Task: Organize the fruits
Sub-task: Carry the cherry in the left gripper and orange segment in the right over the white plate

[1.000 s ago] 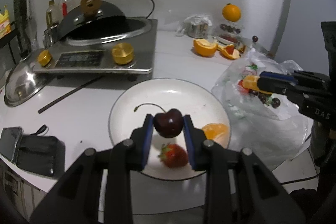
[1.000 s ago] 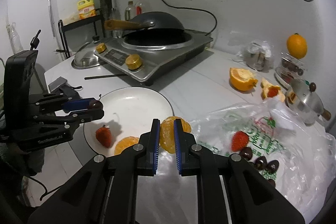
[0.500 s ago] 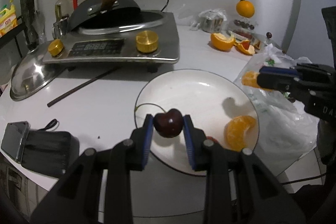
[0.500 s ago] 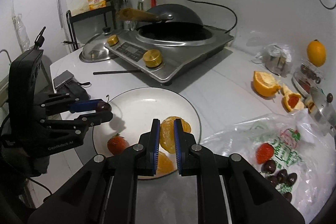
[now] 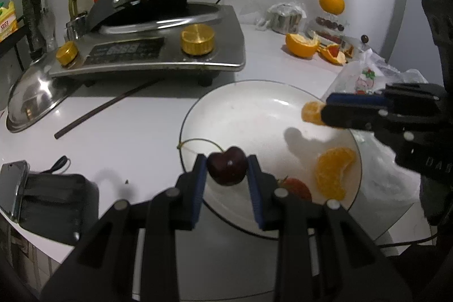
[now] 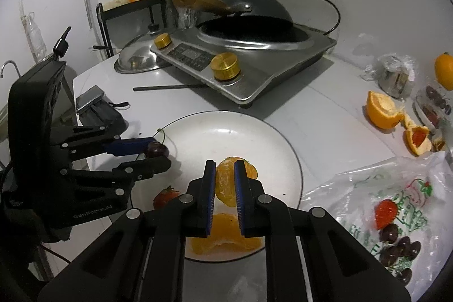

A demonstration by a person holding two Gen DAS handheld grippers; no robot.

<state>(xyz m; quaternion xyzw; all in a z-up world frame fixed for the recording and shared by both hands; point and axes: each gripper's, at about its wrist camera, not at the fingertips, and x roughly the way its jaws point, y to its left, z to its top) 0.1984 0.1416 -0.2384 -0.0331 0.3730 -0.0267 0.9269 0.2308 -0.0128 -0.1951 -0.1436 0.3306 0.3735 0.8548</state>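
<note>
My left gripper is shut on a dark red cherry with a long stem, held over the near left rim of the white plate. My right gripper is shut on a peeled orange piece and holds it above the plate; it also shows in the left wrist view. On the plate lie another orange piece and a strawberry. The left gripper with the cherry also shows in the right wrist view.
An induction cooker with a wok stands behind the plate, with a metal lid and a dark stick to its left. A phone on a black pouch lies near left. A plastic bag with a strawberry and cherries and orange peels lie right.
Both grippers have moved left over the table, each still holding its fruit. The cherry now sits over the plate's left rim and the right gripper's orange piece is over the plate.
</note>
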